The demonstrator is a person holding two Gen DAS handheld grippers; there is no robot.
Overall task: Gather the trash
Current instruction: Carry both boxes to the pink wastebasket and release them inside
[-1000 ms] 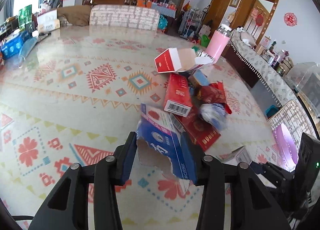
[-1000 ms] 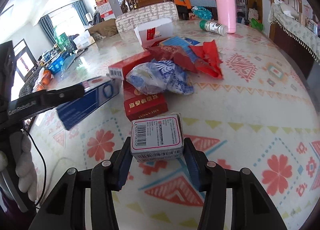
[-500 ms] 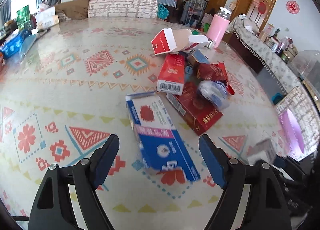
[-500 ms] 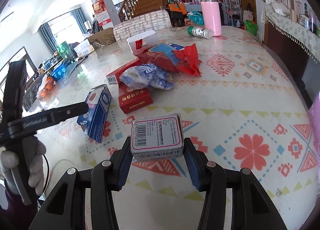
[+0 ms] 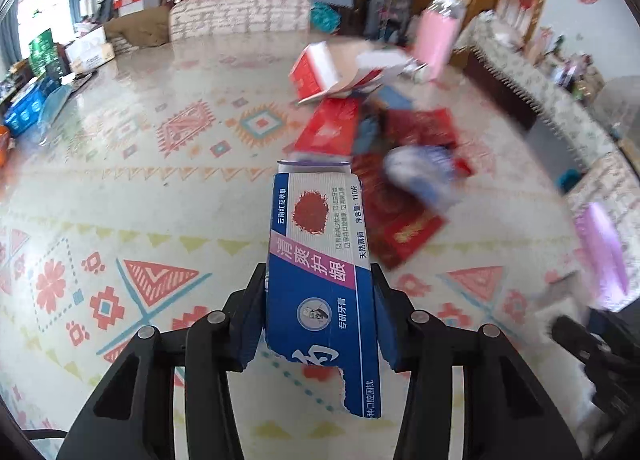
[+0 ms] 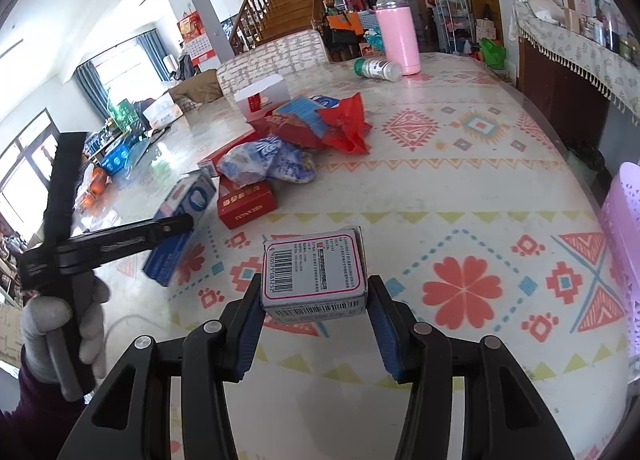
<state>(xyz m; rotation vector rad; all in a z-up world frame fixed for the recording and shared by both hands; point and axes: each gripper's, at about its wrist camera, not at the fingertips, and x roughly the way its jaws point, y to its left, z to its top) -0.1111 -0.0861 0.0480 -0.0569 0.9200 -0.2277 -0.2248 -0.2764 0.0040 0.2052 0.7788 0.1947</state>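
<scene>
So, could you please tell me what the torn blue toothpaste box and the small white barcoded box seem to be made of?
The torn blue toothpaste box looks like thin printed cardboard with a slight sheen: its ragged torn edge shows a pale, fibrous core. The small white barcoded box also looks like light printed cardboard, matte to semi-gloss, with crisp folded edges.

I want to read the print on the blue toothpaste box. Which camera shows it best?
The left wrist view: the blue toothpaste box fills the centre, printed face up and sharp, with the jaws closing around it. The right wrist view shows only its end and side, small and partly hidden behind the left gripper.
</scene>
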